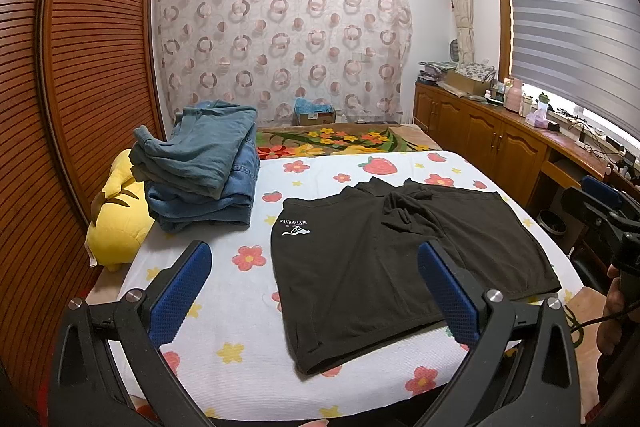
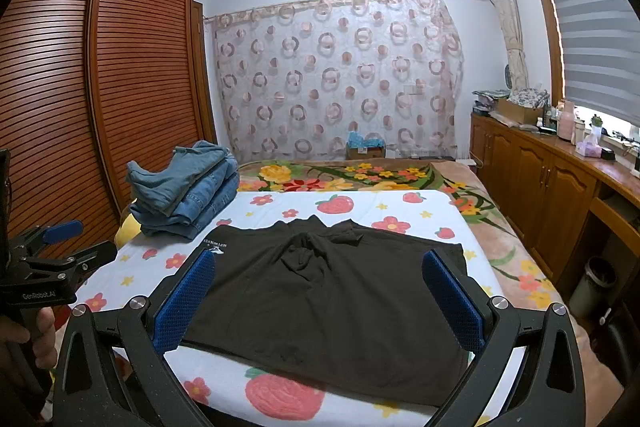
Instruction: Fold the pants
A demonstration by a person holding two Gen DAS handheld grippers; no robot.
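Black shorts (image 1: 384,259) with a white logo lie spread flat on the flower-print bed sheet (image 1: 240,311); they also show in the right wrist view (image 2: 332,303). My left gripper (image 1: 316,291) is open and empty, held above the sheet near the shorts' left edge. My right gripper (image 2: 320,299) is open and empty, held above the shorts' near edge. The right gripper also shows at the right edge of the left wrist view (image 1: 608,211), and the left gripper at the left edge of the right wrist view (image 2: 60,247).
A stack of folded jeans and blue clothes (image 1: 208,167) sits at the sheet's far left. A yellow plush toy (image 1: 116,223) lies beside it. A wooden wardrobe (image 1: 80,87) stands left, a low cabinet (image 1: 492,139) right, a bin (image 2: 592,287) on the floor.
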